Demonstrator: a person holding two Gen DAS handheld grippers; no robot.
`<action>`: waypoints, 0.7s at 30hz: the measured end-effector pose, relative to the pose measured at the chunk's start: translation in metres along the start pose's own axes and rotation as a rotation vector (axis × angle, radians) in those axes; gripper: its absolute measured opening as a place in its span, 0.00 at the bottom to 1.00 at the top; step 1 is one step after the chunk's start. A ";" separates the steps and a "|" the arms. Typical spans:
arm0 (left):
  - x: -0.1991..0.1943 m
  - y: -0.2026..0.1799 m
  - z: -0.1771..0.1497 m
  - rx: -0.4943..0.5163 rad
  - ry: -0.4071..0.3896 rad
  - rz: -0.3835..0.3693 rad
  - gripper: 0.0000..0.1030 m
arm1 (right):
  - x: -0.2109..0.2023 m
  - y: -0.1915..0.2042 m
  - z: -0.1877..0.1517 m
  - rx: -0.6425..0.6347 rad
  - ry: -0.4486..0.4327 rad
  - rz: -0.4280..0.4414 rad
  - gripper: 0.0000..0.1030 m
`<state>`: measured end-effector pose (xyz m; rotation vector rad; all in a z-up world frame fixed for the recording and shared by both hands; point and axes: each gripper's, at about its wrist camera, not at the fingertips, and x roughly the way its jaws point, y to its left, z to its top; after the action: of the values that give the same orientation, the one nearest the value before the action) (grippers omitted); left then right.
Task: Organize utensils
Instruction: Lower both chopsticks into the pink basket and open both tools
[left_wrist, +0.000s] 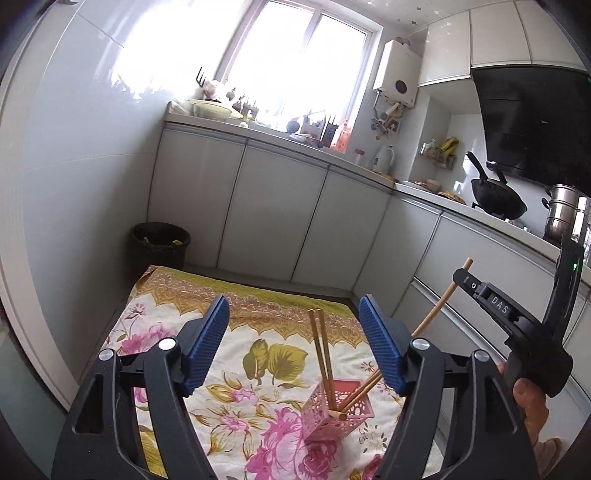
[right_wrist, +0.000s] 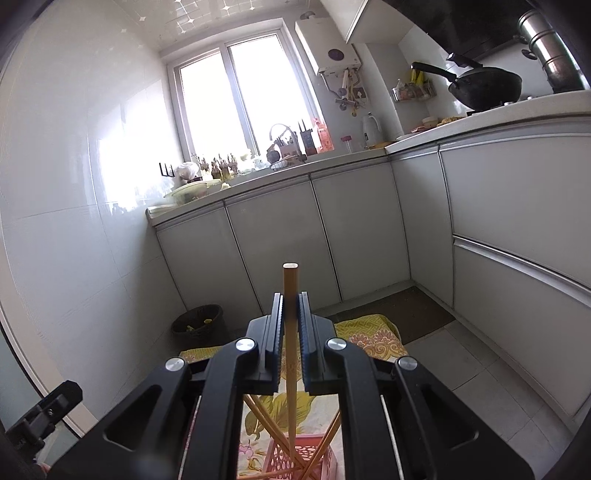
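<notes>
Chopstick clamped upright in right gripper, jaws clenched on it, its lower tip dipping into pink basket just below the jaws. Left gripper released, jaws spread wide, nothing btwn them. Basket sits on flowered cloth just ahead of and below left jaws, w/ several chopsticks already leaning inside. Person's hand grips right handle.
</notes>
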<state>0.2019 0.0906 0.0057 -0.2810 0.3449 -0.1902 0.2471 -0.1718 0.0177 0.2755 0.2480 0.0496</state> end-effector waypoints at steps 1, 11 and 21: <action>0.001 0.005 -0.002 -0.009 0.006 0.006 0.73 | 0.004 0.001 -0.005 -0.005 0.007 -0.003 0.08; -0.010 0.026 -0.001 -0.031 -0.020 0.055 0.93 | 0.014 0.008 -0.038 -0.026 0.012 -0.011 0.58; -0.023 0.023 0.003 -0.029 -0.038 0.044 0.93 | -0.018 0.017 -0.015 -0.037 -0.080 -0.022 0.75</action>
<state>0.1848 0.1187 0.0089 -0.3055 0.3161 -0.1368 0.2253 -0.1531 0.0132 0.2373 0.1706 0.0217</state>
